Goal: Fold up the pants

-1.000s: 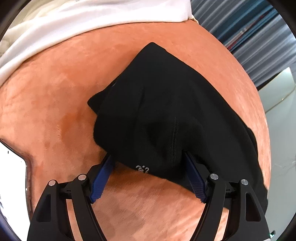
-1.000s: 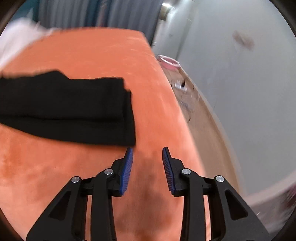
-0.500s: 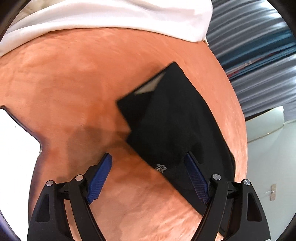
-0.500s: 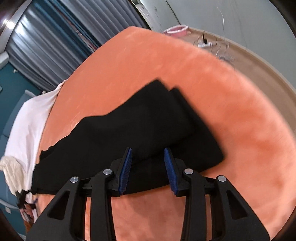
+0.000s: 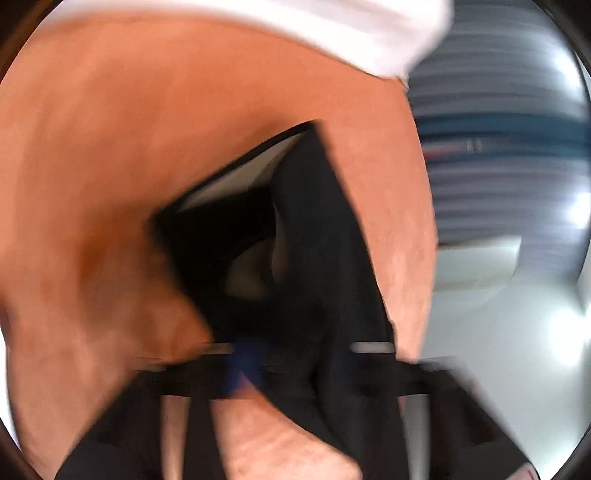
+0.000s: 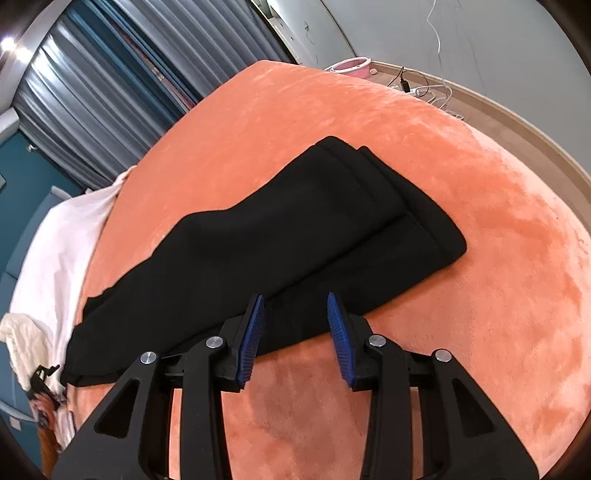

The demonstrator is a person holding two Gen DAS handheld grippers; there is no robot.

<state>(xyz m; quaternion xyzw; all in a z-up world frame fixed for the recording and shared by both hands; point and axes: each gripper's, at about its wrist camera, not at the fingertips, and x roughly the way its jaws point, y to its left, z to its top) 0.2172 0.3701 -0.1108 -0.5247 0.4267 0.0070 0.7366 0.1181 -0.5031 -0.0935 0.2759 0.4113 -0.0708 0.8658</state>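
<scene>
Black pants [image 6: 280, 236] lie lengthwise on the orange bed cover [image 6: 498, 295], the two legs stacked and their hems at the far right. In the blurred left wrist view, the waist end of the pants [image 5: 325, 229] is raised off the cover and gapes, showing a pale lining. My left gripper [image 5: 295, 369] is shut on the pants, with the black cloth running down between its jaws. My right gripper [image 6: 295, 332] stands open just over the near edge of the legs, its blue pads apart and pressing on nothing.
A white sheet [image 6: 55, 251] is bunched at the bed's head end, seen as the white sheet [image 5: 332, 29] in the left view. Grey curtains [image 6: 103, 92] hang behind. On the floor past the bed lie a pink bowl [image 6: 351, 68] and cables [image 6: 424, 88].
My left gripper went from wide open around the waist end to shut on it, and the cloth has lifted. My right gripper swung from beside the hems to over the legs' near edge.
</scene>
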